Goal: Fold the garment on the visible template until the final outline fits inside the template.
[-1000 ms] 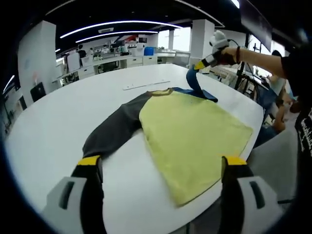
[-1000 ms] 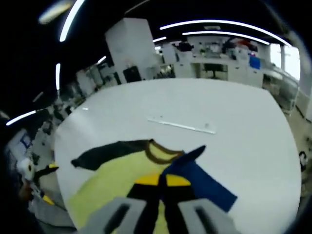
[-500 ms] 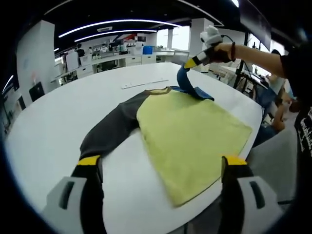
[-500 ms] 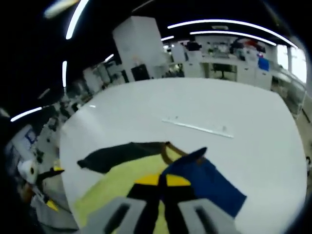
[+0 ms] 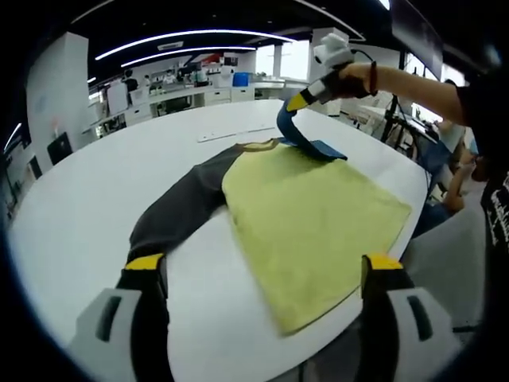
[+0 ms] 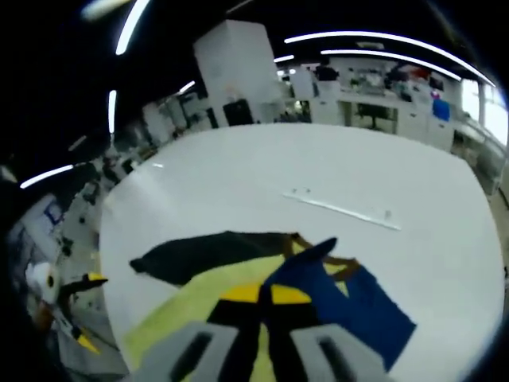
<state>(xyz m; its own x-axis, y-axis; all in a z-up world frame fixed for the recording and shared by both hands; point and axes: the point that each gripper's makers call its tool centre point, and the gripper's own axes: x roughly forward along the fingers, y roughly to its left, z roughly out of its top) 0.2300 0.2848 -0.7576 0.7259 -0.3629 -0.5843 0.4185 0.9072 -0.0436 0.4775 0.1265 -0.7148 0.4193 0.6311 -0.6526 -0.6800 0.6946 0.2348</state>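
A long-sleeved shirt with a yellow-green body (image 5: 314,215) lies flat on the white table (image 5: 87,183). Its dark grey sleeve (image 5: 179,207) stretches toward my left gripper (image 5: 262,274), which hovers open above the table's near edge with nothing between its jaws. The blue sleeve (image 5: 294,135) is lifted off the table by my right gripper (image 5: 296,102), which a hand holds at the far side. In the right gripper view my right gripper (image 6: 264,296) is shut on the blue sleeve (image 6: 350,306), above the yellow-green body (image 6: 191,314) and the dark grey sleeve (image 6: 199,255).
A thin clear strip (image 5: 238,135) (image 6: 342,211) lies on the table beyond the collar. The person's arm (image 5: 421,87) reaches in from the right. Desks and shelves (image 5: 183,87) stand at the back of the room. The left gripper (image 6: 75,306) appears at the table's edge.
My right gripper has carried the blue sleeve higher and further left, across toward the collar. The left gripper has stayed in place.
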